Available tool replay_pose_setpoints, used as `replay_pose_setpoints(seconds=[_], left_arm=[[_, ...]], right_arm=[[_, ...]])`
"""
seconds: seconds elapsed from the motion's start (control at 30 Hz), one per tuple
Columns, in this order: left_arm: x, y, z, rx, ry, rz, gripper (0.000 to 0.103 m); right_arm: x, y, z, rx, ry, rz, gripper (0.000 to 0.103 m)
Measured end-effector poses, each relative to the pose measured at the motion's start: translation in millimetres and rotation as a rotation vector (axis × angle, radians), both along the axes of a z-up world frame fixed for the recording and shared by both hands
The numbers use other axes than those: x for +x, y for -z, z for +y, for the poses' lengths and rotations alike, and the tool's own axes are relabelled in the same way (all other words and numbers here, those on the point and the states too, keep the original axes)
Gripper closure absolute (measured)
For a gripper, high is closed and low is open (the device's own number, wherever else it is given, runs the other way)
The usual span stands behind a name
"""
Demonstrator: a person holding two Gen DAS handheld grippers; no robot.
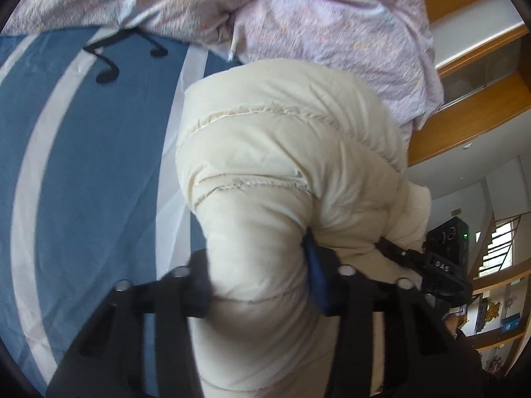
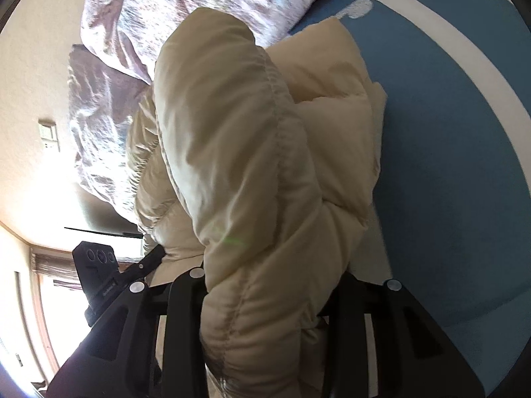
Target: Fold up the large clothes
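Observation:
A cream puffer jacket (image 1: 282,139) lies bunched on a blue bed sheet with white stripes (image 1: 83,165). My left gripper (image 1: 259,282) is shut on a thick padded roll of the jacket, the fabric bulging between its black fingers. In the right wrist view my right gripper (image 2: 262,298) is shut on another quilted fold of the same jacket (image 2: 232,132), which rises up in front of the camera. Each view shows the other gripper's black body beside the jacket (image 1: 444,265) (image 2: 109,275). The fingertips of both are hidden in the fabric.
A crumpled pink floral duvet (image 1: 332,16) (image 2: 166,6) is piled at the head of the bed behind the jacket. Wooden shelves (image 1: 464,132) stand past the bed's right side. Bare blue sheet (image 2: 448,132) stretches to the right of the jacket.

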State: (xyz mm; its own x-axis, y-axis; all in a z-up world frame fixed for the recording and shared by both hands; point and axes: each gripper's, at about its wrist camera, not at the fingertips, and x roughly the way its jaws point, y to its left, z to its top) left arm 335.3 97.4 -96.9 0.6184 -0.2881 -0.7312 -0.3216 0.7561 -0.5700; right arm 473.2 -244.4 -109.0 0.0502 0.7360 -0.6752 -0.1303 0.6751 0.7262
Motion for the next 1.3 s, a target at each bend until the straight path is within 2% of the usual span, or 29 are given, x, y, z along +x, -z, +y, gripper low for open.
replay_pose_setpoints(seconds=[0.13, 0.33, 0.6, 0.67, 0.73, 0.8, 0.93, 0.97, 1.03, 1.17, 1.23, 1.3], left_arm=[[-8, -23, 17, 0.035, -0.022, -0.057, 0.070], [-14, -47, 60, 0.086, -0.105, -0.116, 0.072], [-33, -41, 116, 0.103, -0.231, -0.114, 0.072], [-34, -33, 124, 0.129, -0.251, -0.087, 0.071], [-32, -24, 129, 0.164, -0.263, -0.044, 0.066], [-30, -19, 127, 0.210, -0.269, -0.012, 0.060], [-24, -23, 118, 0.349, -0.273, 0.040, 0.041], [-24, -26, 115, 0.392, -0.271, 0.053, 0.039], [-23, -32, 113, 0.446, -0.280, 0.070, 0.032], [-26, -46, 110, 0.516, -0.325, 0.071, 0.028], [-22, -53, 107, 0.539, -0.340, 0.051, 0.025], [-19, -59, 98, 0.579, -0.338, 0.035, 0.023]], right_arm=[[9, -7, 20, 0.054, -0.035, -0.014, 0.074], [26, -18, 76, 0.096, -0.119, -0.051, 0.075], [43, -17, 128, 0.057, -0.229, -0.081, 0.075], [44, -9, 137, 0.020, -0.240, -0.080, 0.075], [44, 1, 145, -0.036, -0.248, -0.081, 0.073], [41, 6, 145, -0.095, -0.239, -0.100, 0.062], [36, -2, 134, -0.214, -0.231, -0.179, 0.033], [36, -7, 127, -0.252, -0.222, -0.214, 0.028], [35, -18, 114, -0.302, -0.184, -0.280, 0.023], [35, -46, 81, -0.354, -0.074, -0.403, 0.022], [32, -58, 78, -0.352, -0.072, -0.451, 0.023], [26, -71, 90, -0.347, -0.116, -0.494, 0.031]])
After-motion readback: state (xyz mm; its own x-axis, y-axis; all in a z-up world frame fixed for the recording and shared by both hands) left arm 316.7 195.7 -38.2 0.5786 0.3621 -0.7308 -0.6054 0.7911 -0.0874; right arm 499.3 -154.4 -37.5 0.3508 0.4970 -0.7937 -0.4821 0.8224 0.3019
